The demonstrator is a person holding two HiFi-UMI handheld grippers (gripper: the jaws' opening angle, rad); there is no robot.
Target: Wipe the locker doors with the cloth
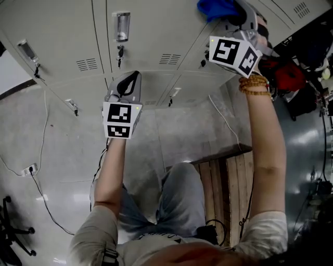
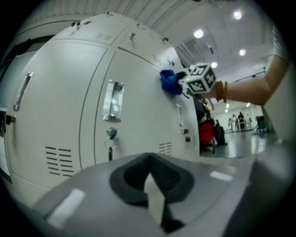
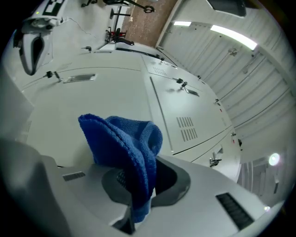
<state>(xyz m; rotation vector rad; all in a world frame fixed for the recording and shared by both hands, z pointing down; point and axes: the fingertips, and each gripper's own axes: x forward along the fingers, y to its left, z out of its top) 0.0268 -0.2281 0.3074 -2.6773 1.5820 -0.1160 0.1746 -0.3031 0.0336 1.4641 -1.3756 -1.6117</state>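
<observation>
A blue cloth (image 1: 217,8) is bunched in my right gripper (image 1: 232,15), which is shut on it and holds it up against a pale grey locker door (image 1: 151,36). In the right gripper view the cloth (image 3: 124,143) folds up out of the jaws of the right gripper (image 3: 138,187) and its top lies toward the door (image 3: 101,99). The left gripper view shows the cloth (image 2: 169,82) pressed to the door (image 2: 141,106). My left gripper (image 1: 132,79) hangs lower and left, close to the lockers, shut and holding nothing (image 2: 152,187).
A metal handle (image 1: 121,26) with a key (image 1: 120,52) below it sits on the door above the left gripper. A wooden bench (image 1: 229,187) stands by my legs. A red bag (image 1: 289,76) lies right. Cables and a socket (image 1: 28,170) lie on the floor left.
</observation>
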